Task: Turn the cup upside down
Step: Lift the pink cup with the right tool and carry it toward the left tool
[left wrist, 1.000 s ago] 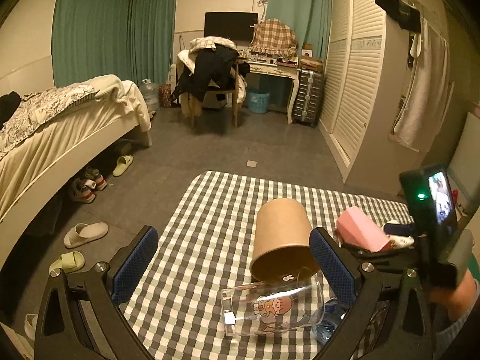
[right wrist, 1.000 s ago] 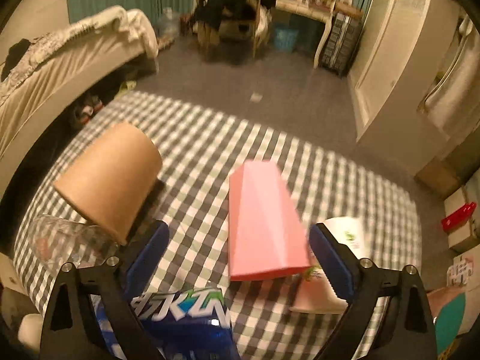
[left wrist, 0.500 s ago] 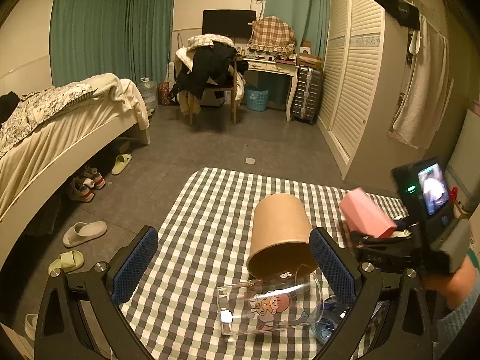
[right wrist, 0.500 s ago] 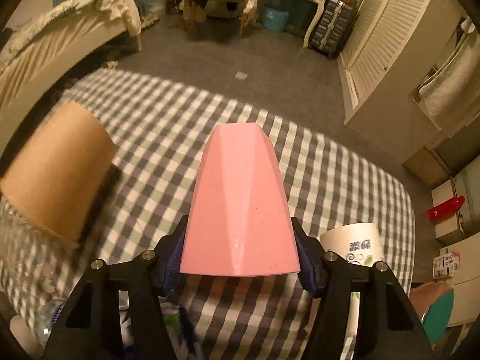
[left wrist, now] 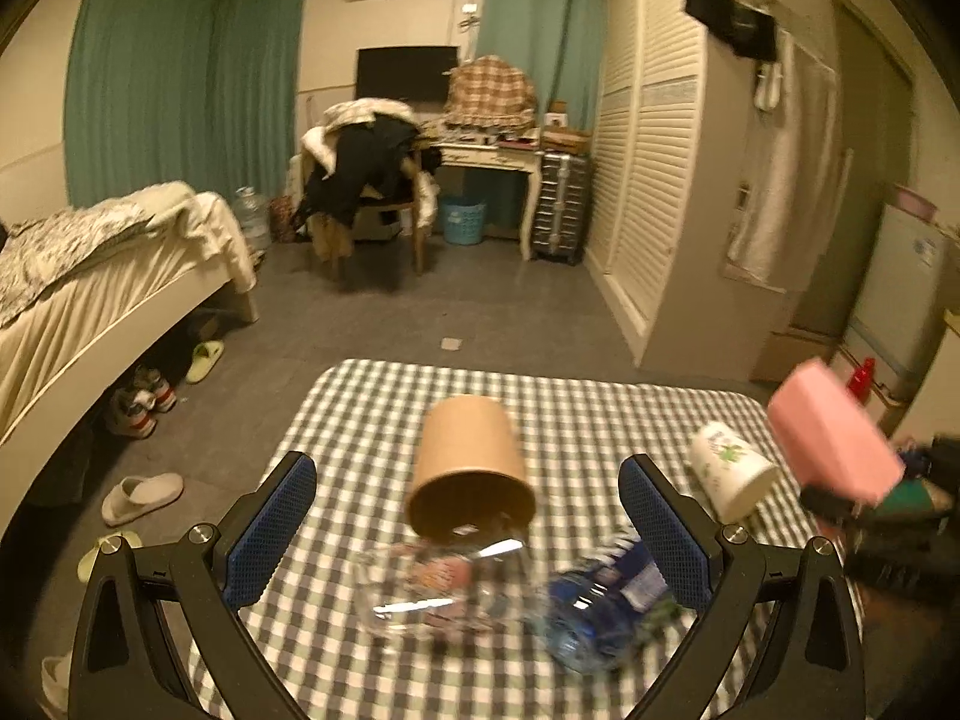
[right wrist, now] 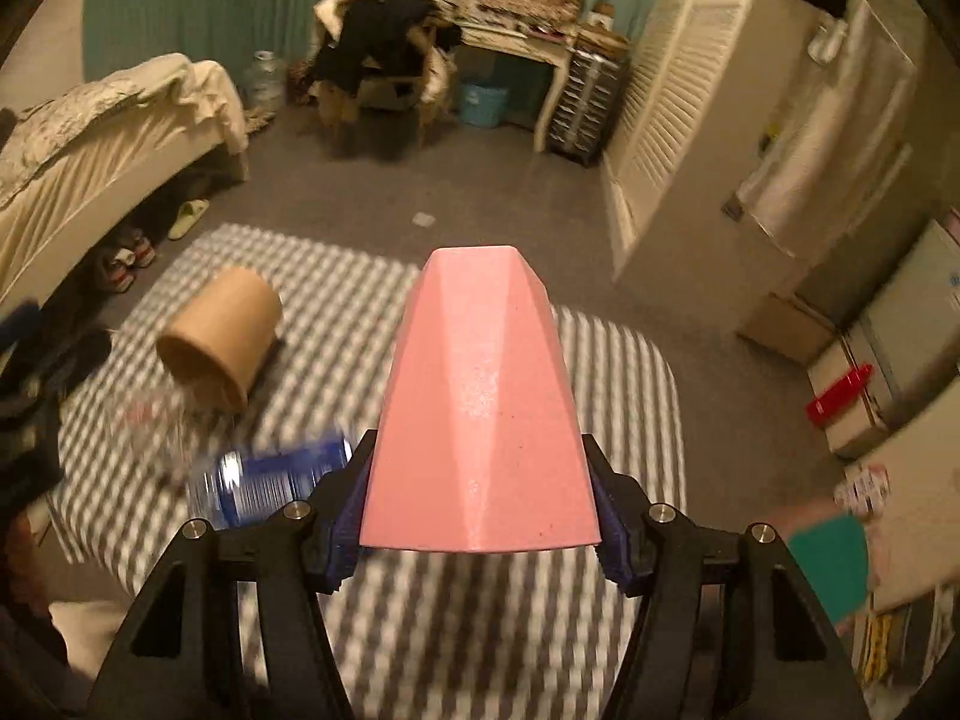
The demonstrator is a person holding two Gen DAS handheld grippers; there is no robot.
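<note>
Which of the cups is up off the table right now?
The pink cup, clamped in the right tongs and lifted. The brown paper cup, clear glass and white printed cup all lie on the checked tablecloth.

Brown tub [left wrist: 471, 474], glass [left wrist: 432, 591], bottle [left wrist: 603, 609] on tbl.

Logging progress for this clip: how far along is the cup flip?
Done: the right gripper is shut on the pink cup, lifted off the checkered table. In hand: the cup is tilted in the air. Left: turning it over and setting it down. The left gripper is open, idle.
</note>
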